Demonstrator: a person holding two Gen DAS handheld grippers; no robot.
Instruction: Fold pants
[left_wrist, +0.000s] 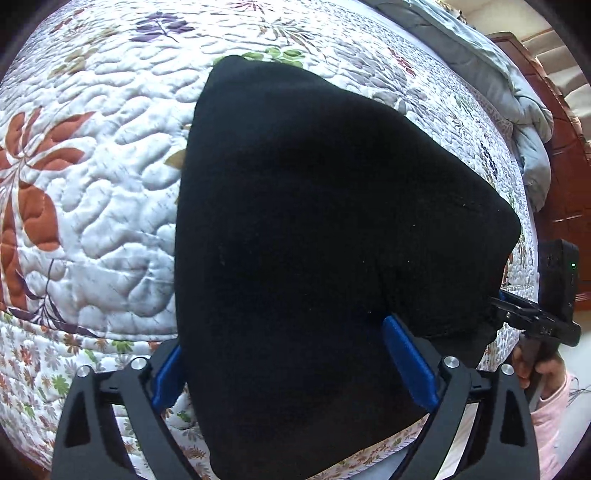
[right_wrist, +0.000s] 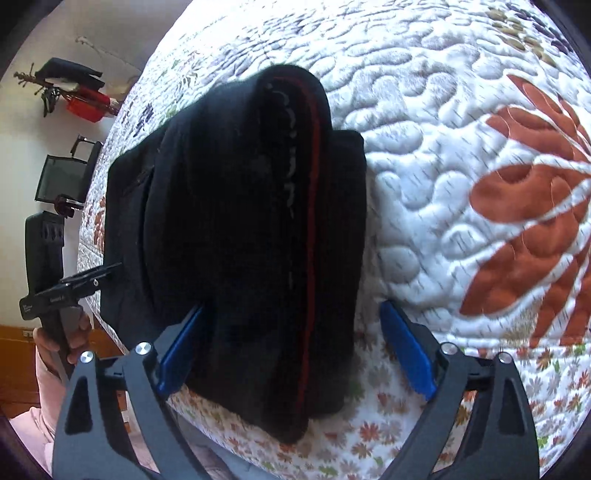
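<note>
Black pants (left_wrist: 314, 240) lie folded into a thick bundle on a white quilted bedspread (left_wrist: 92, 184) with leaf prints. My left gripper (left_wrist: 284, 339) points down over the bundle's near end. It is open, and its blue pads (left_wrist: 406, 362) stand wide on either side of the cloth. In the right wrist view the pants (right_wrist: 240, 240) show a thin red stripe along the folded layers. My right gripper (right_wrist: 291, 314) is open over their near end. Its left pad is at the cloth's edge and its right pad (right_wrist: 406, 354) is apart from it, above the bedspread (right_wrist: 443, 166).
The bed's near edge runs just below both grippers. A grey-blue blanket (left_wrist: 517, 92) is bunched at the far right by a wooden headboard (left_wrist: 565, 166). A hand in a pink sleeve (right_wrist: 48, 384) holds the left tool. A dark square frame (right_wrist: 62, 181) and red items (right_wrist: 85, 103) are beyond the bed.
</note>
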